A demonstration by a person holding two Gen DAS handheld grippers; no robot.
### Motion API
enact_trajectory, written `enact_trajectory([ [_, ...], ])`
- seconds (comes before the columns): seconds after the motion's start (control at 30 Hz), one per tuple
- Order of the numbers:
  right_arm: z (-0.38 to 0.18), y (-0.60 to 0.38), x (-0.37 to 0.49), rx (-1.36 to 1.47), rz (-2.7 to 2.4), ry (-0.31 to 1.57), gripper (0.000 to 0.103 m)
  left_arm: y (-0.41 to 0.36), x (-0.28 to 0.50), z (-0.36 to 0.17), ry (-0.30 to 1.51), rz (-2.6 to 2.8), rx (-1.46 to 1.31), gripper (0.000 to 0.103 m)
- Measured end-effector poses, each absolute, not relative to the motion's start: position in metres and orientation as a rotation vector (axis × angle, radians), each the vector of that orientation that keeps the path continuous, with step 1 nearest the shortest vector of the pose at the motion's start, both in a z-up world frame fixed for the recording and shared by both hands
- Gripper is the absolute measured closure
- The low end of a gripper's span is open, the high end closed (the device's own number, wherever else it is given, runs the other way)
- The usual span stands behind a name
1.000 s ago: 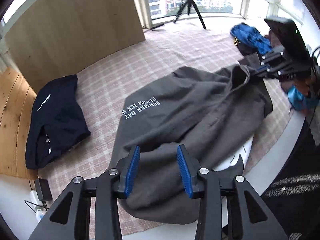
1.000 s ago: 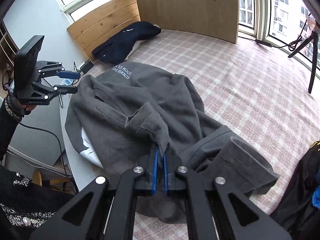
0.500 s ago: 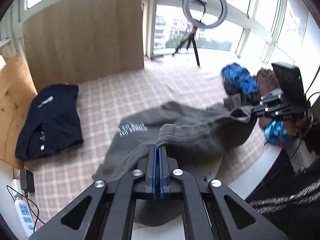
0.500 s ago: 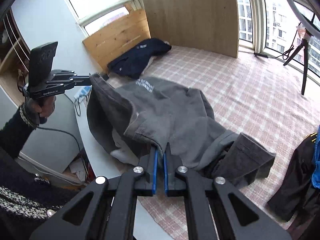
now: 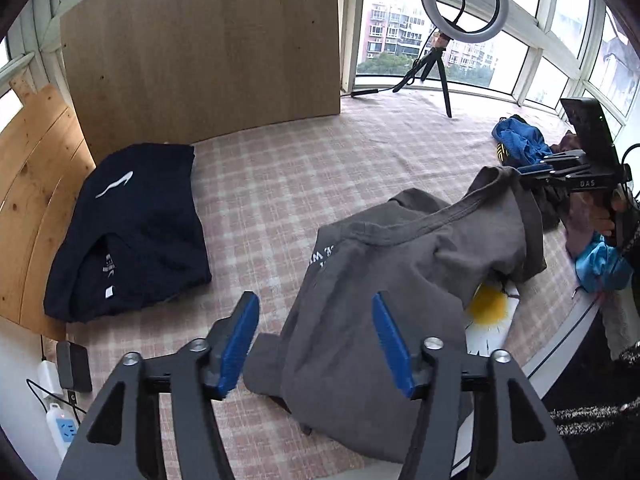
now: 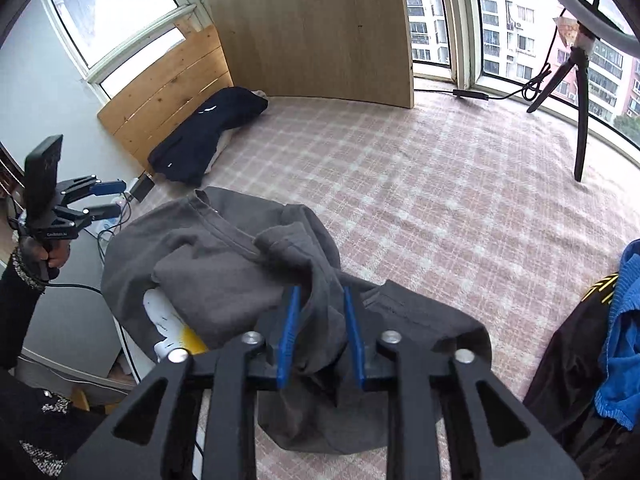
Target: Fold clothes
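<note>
Left gripper [image 5: 316, 344] opening, empty; right gripper [image 6: 320, 332] opening, grey sweatshirt [image 5: 400, 264] seemingly slipping free between its pads; released fabric could bunch, or slide off the table's near edge [image 5: 560, 364].

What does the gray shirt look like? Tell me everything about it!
The gray shirt looks like soft, thick cotton with a ribbed collar and white letters. It lies crumpled and half folded on the pink checked cloth. A bunched fold sits between the opening jaws of the right gripper; the left gripper hangs open above it.

sweatshirt [image 5: 400, 264]: matt grey cloth | board [image 5: 200, 48]: smooth wood
</note>
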State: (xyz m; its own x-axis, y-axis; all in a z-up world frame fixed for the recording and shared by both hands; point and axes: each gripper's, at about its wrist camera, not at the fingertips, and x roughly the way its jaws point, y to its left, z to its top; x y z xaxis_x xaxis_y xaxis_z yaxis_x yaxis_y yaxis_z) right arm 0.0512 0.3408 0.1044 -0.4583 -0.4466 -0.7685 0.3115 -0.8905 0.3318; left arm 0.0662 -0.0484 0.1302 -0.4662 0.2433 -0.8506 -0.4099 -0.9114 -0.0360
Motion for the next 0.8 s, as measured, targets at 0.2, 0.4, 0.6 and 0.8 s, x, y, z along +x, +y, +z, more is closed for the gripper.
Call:
enact_trajectory([
  [0.2,0.101,0.352,0.052,1.318,-2.283,-0.188,0.059,-0.051,0.056,0.085,0.232,2.287,-1.51,0.047],
  [0.4,0.082,0.346,0.038,1.322,-2.241,-0.068,0.053,-0.051,0.065,0.084,0.168,2.249,-1.5,0.098],
  [0.6,0.048,0.322,0.009,1.386,-2.097,-0.069,0.095,-0.059,0.067,0.113,0.11,2.35,-1.413,0.1],
  [0.8,0.139,0.322,0.024,1.161,-2.301,0.026,0.1,-0.06,0.058,0.188,0.147,2.496,-1.24,0.101],
])
